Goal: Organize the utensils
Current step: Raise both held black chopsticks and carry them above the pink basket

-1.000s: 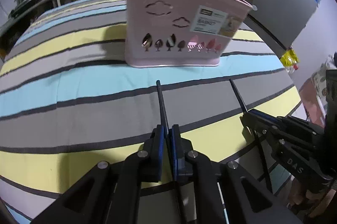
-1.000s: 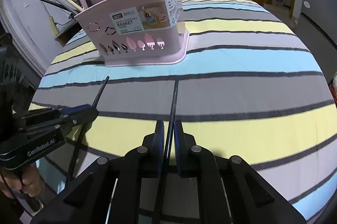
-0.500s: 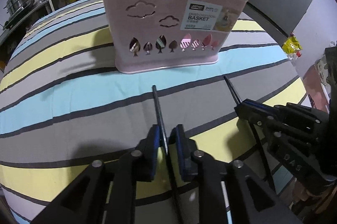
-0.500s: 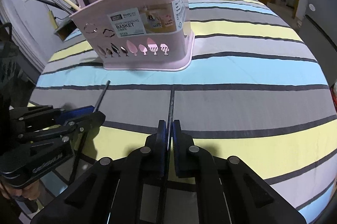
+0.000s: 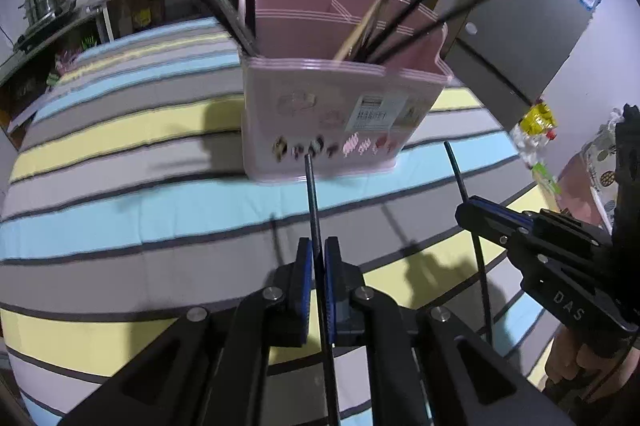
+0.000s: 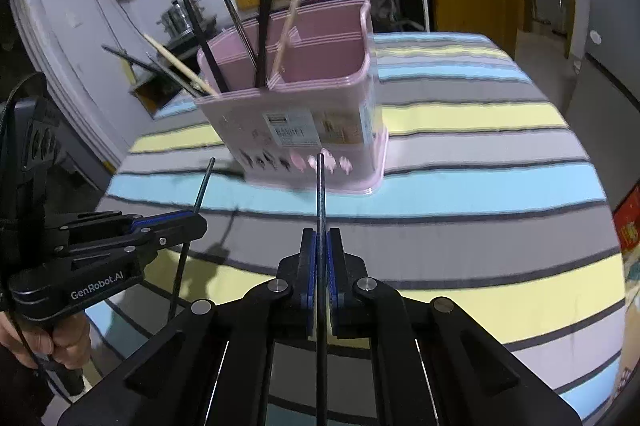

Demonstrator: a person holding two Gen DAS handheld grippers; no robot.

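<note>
Carry step: left gripper (image 5: 316,278) and right gripper (image 6: 319,266) each pinch a black chopstick (image 5: 311,194) in narrow fingers, frame centre, below the pink basket (image 6: 312,114). Next: raise tips over its rim.

Both wrist views angled down, sharing pink basket (image 5: 320,114), striped cloth (image 6: 480,194)

Both hand-held grippers clamped and angled downward

The left hand-held gripper (image 5: 316,266) pinches a thin black stick between its blue pads, and the right hand-held gripper (image 6: 320,254) alongside does likewise, a bare hand (image 6: 48,340) wrapped round the left one's handle.
</note>
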